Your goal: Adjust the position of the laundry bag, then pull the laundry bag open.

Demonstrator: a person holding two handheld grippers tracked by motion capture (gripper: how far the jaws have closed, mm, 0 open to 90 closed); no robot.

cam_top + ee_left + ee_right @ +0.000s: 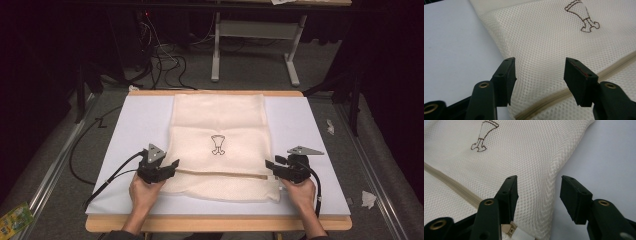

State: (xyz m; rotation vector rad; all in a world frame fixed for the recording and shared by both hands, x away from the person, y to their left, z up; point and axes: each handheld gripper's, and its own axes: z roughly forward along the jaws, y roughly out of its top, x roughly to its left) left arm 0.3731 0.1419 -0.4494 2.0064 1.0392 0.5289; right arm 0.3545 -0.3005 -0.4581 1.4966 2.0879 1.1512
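Observation:
A cream mesh bag (pixel 220 125) lies flat on a white board (pixel 135 120), with a small brown drawing (pixel 217 144) at its middle and a beige zipper (pixel 220 173) running across its near part. My left gripper (pixel 172 164) stands open at the bag's left edge, close to the zipper's left end (pixel 541 105); mesh (pixel 541 42) shows between its jaws. At the bag's right edge my right gripper (pixel 269 165) is open too, its jaws astride that edge (pixel 551 182), by the zipper's right end (pixel 510 230).
The white board rests on a wooden table (pixel 215 223) with its front edge near the person's forearms. Cables (pixel 100 185) trail off the left gripper over the board's left side. Beyond the table stand a grey frame's legs (pixel 292 65) and floor cables (pixel 165 65).

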